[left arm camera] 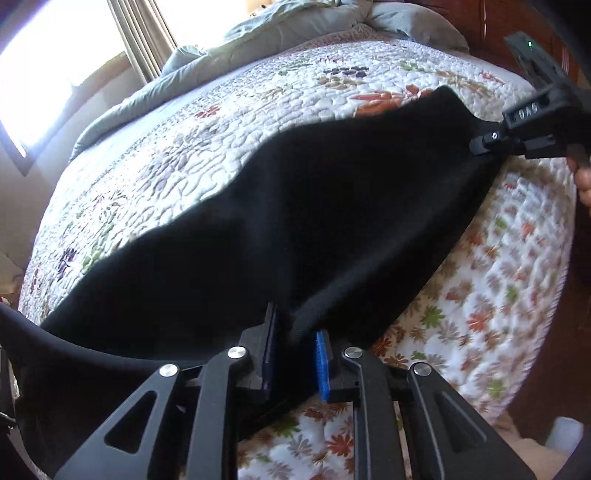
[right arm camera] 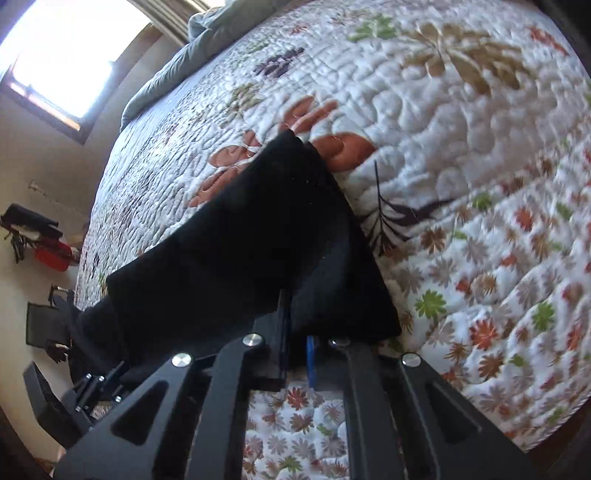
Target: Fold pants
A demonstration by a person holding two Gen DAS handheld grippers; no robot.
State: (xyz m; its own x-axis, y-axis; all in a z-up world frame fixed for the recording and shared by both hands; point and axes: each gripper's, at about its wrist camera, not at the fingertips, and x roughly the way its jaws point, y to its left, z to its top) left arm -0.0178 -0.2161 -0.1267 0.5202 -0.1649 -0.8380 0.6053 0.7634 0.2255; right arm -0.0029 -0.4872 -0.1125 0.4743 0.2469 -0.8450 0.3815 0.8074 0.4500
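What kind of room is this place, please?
Most likely a bedroom: the black pants are held over a bed with a floral quilt, a grey duvet is bunched at the far side, and a curtained window stands nearby.

A home bedroom is shown. Most of both views is filled by a bed covered with a white quilted bedspread (left arm camera: 192,147) on which leaves and flowers are printed. A grey-green duvet (left arm camera: 147,96) is bunched along the far side of the bed, and a pillow (left arm camera: 410,22) is seen at its head, against a dark wooden headboard (left arm camera: 491,22). Daylight is let in through a window (right arm camera: 70,55) with a curtain (left arm camera: 144,37) beside it.
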